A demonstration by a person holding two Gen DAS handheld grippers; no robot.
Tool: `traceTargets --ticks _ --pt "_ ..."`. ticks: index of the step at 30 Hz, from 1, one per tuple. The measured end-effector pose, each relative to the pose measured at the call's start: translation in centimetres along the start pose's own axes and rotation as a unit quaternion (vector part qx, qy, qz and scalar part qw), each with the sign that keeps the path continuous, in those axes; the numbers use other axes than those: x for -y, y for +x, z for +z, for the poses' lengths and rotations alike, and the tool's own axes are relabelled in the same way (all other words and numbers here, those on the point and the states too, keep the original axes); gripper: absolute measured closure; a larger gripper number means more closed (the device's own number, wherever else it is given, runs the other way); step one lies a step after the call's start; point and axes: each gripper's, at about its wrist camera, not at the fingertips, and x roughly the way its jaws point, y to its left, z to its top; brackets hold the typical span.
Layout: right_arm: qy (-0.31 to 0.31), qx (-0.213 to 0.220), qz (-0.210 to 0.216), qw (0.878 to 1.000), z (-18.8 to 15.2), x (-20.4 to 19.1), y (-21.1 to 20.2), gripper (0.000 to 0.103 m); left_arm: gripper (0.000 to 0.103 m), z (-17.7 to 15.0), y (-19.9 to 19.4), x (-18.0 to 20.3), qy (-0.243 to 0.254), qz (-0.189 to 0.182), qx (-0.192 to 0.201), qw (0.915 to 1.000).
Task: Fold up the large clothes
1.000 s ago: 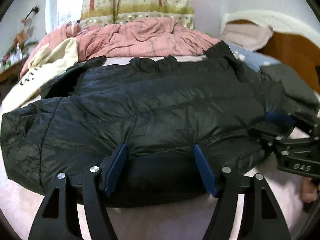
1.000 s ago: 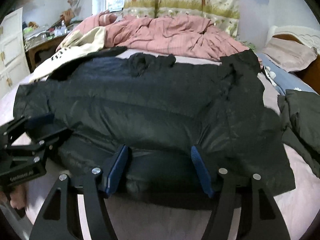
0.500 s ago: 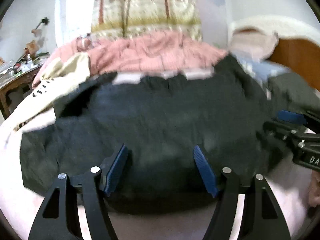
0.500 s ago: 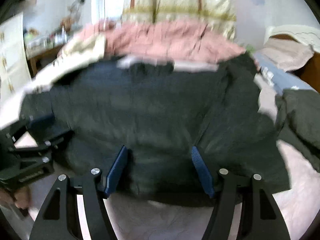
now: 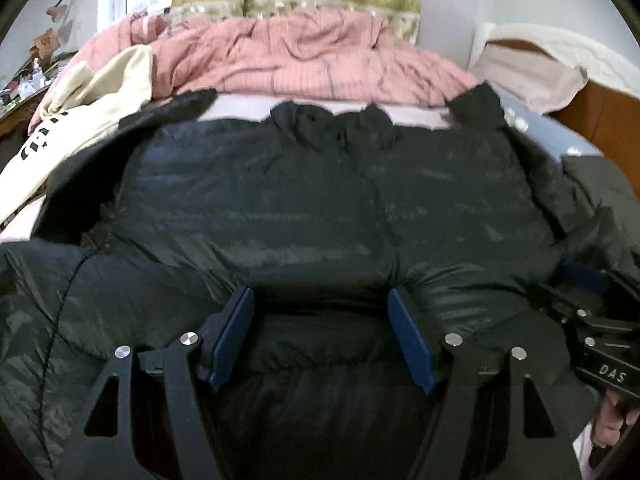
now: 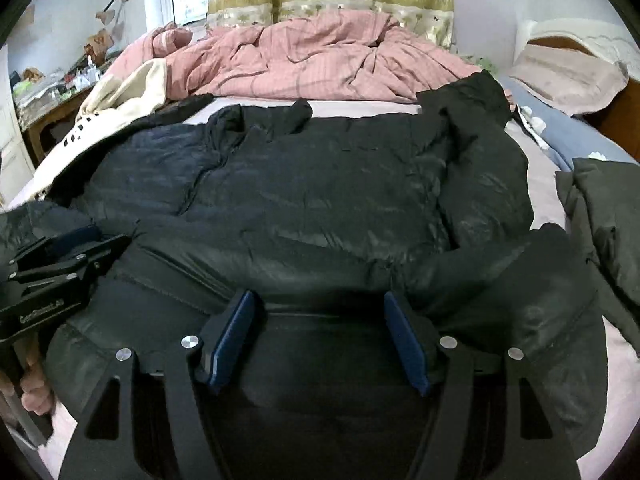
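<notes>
Hidden: the near hem of the jacket (image 5: 320, 208) runs under the gripper frames in both views, so its front edge cannot be traced.
Cut off: the jacket's left sleeve leaves the left view at the lower left; only fingers of the hand carrying each gripper show, at the frame edges.
Hard to make out: whether the blue pads (image 5: 234, 334) actually press the padding or just bracket it; dark fabric on dark frame.
Left gripper (image 5: 320, 336): jaws wide, a thick roll of jacket bulging between them; appears clenched on that fold.
Right gripper (image 6: 318, 336): same stance, jaws wide around a bunched fold near the hem; appears to grasp it.
Jacket place: spread across the bed (image 6: 360, 110), collar toward the far side, near edge lifted and doubled toward the collar.
Jacket look: black, quilted, shiny, puffy; far sleeve tip turned up by the pink quilt (image 6: 304, 56).
Edges: cream garment (image 5: 92, 108) overlaps the jacket's left shoulder; a second dark garment (image 6: 608, 216) lies just beside it on the right.
Open room: a strip of pale sheet between collar and quilt.
</notes>
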Motion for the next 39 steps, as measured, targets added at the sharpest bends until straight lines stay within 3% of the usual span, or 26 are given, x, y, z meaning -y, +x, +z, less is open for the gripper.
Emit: traceTargets --ticks 8,12,13,15,17,20,24,27,28,30,34,36,38,39 --pt "-0.016 -0.007 -0.020 1.000 -0.1 -0.5 0.4 0.033 0.035 -0.2 0.1 0.1 0.001 -0.002 -0.001 1.0000" --pt "-0.020 0.058 -0.055 0.997 -0.5 -0.9 -2.3 0.034 0.042 0.2 -3.0 -1.3 -0.027 -0.047 0.069 0.9961" --pt "-0.024 0.086 -0.052 0.995 -0.6 -1.0 -3.5 0.034 0.042 0.3 -4.3 -1.5 -0.024 -0.045 0.090 0.9947" --pt "-0.020 0.120 -0.047 0.991 -0.5 -0.5 -5.3 0.034 0.042 0.3 -6.7 -1.7 0.009 -0.006 0.111 0.9937" --pt "-0.020 0.116 -0.058 0.991 -0.5 0.3 -5.5 0.034 0.042 0.1 -8.5 -3.0 0.012 0.022 0.118 0.9927" --pt "0.003 0.099 -0.067 0.993 -0.5 2.5 -5.1 0.034 0.042 -0.5 -9.6 -6.4 -0.023 0.025 0.104 0.9940" --pt "0.049 0.074 -0.050 0.995 -0.8 5.1 -4.4 0.038 0.042 -1.4 -7.5 -10.7 -0.048 0.078 0.060 0.9940" --pt "0.069 0.044 -0.050 0.995 -1.1 6.5 -3.3 0.038 0.042 -1.8 -4.4 -13.4 -0.086 0.046 0.024 0.9950" --pt "0.077 0.016 -0.040 0.996 -1.1 7.0 -2.1 0.038 0.042 -1.8 -3.5 -13.7 -0.091 0.032 0.012 0.9952" --pt "0.085 -0.008 -0.028 0.996 -0.9 7.4 -0.8 0.038 0.041 -1.9 -2.9 -13.3 -0.079 0.037 0.004 0.9962" --pt "0.078 -0.008 -0.035 0.996 -0.9 7.0 -0.5 0.038 0.041 -1.9 -3.1 -12.4 -0.064 0.059 0.004 0.9962" --pt "0.090 0.016 -0.024 0.996 -1.1 7.5 -1.6 0.038 0.044 -2.0 -4.7 -12.2 -0.067 0.070 0.024 0.9950" --pt "0.094 0.055 -0.016 0.994 -1.7 7.8 -4.2 0.038 0.038 -2.5 -7.6 -11.7 -0.058 0.068 0.068 0.9937" --pt "0.091 0.070 -0.013 0.993 -2.1 8.0 -5.6 0.036 0.020 -3.0 -9.2 -11.2 -0.049 0.059 0.089 0.9930"
